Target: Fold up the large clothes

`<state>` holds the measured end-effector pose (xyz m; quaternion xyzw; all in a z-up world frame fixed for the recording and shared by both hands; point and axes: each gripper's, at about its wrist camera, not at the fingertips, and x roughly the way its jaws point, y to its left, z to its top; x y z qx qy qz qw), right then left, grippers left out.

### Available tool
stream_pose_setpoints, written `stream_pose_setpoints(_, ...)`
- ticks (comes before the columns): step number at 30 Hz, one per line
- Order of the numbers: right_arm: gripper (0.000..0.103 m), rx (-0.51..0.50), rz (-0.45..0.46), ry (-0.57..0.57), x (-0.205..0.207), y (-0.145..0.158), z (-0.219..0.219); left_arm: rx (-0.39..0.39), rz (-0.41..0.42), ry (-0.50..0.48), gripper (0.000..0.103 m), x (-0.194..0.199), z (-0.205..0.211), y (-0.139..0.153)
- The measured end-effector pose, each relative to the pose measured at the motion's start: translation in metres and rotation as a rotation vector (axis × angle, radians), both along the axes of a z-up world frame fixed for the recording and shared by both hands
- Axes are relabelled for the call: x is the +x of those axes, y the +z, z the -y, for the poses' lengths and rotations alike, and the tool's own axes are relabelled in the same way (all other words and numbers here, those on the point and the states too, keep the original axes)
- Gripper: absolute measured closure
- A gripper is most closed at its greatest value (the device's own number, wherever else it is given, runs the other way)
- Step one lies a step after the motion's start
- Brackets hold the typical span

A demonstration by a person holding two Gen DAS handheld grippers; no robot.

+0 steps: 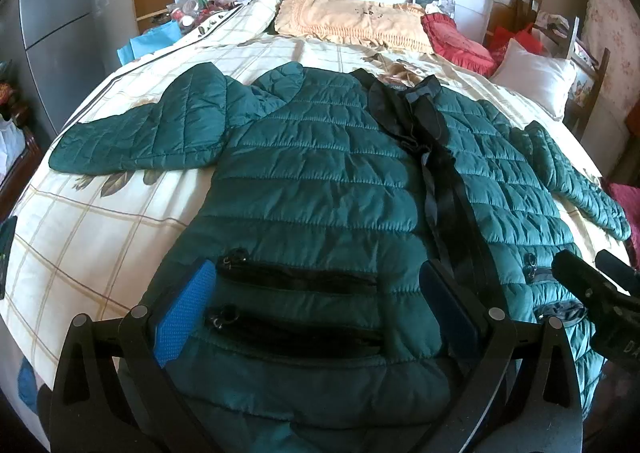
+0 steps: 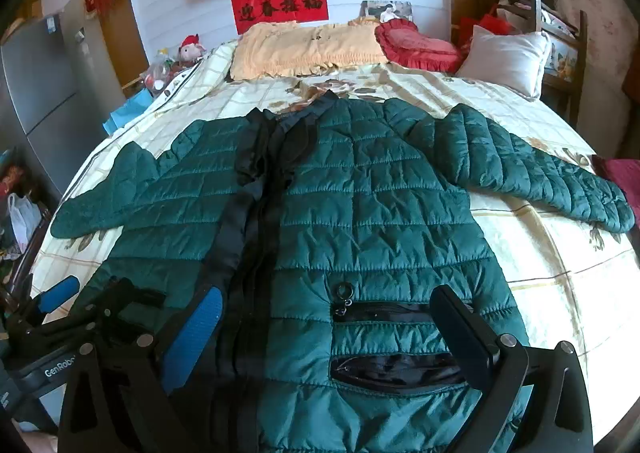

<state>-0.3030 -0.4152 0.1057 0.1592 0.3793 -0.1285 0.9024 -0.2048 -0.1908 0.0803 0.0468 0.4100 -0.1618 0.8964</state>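
Observation:
A dark green quilted jacket [image 1: 320, 173] lies flat and front side up on the bed, sleeves spread to both sides, its black zipper placket running down the middle. It also shows in the right wrist view [image 2: 360, 205]. My left gripper [image 1: 316, 289] is open, its blue pads wide apart over the jacket's left pocket zippers near the hem. My right gripper [image 2: 328, 313] is open, its pads wide apart over the right pocket zippers near the hem. Neither holds anything. The right gripper also appears at the right edge of the left wrist view [image 1: 592, 285].
The bed has a cream checked floral sheet [image 1: 100, 221]. A beige pillow [image 1: 352, 19], a red cushion [image 1: 456, 41] and a white pillow [image 1: 536, 77] lie at the head. A grey fridge [image 1: 52, 13] stands left; a wooden chair [image 2: 560, 33] stands right.

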Motion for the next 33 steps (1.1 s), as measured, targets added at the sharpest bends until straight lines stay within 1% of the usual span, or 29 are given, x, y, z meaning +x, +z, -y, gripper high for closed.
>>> stream_pose_setpoints(9,0.000,-0.019,-0.002,0.010,0.005,-0.002,-0.003,0.005,-0.004,0.002,0.001,0.001,-0.001,0.000)
stream_pose_setpoints(21,0.000,-0.059,0.023,0.012,0.010,-0.004,-0.004,0.014,-0.009,0.012,0.001,0.008,-0.005,-0.006)
stream_pose_setpoints(23,0.000,-0.051,0.018,0.013,0.011,-0.004,-0.003,0.018,-0.009,0.012,0.001,0.007,-0.003,-0.007)
stream_pose_setpoints(27,0.000,0.007,-0.017,0.014,0.013,-0.005,-0.001,0.017,-0.010,0.009,0.001,0.007,-0.002,-0.008)
stream_pose_setpoints(33,0.000,0.002,-0.014,0.015,0.012,-0.005,-0.002,0.016,-0.004,0.000,0.001,0.001,0.000,-0.006)
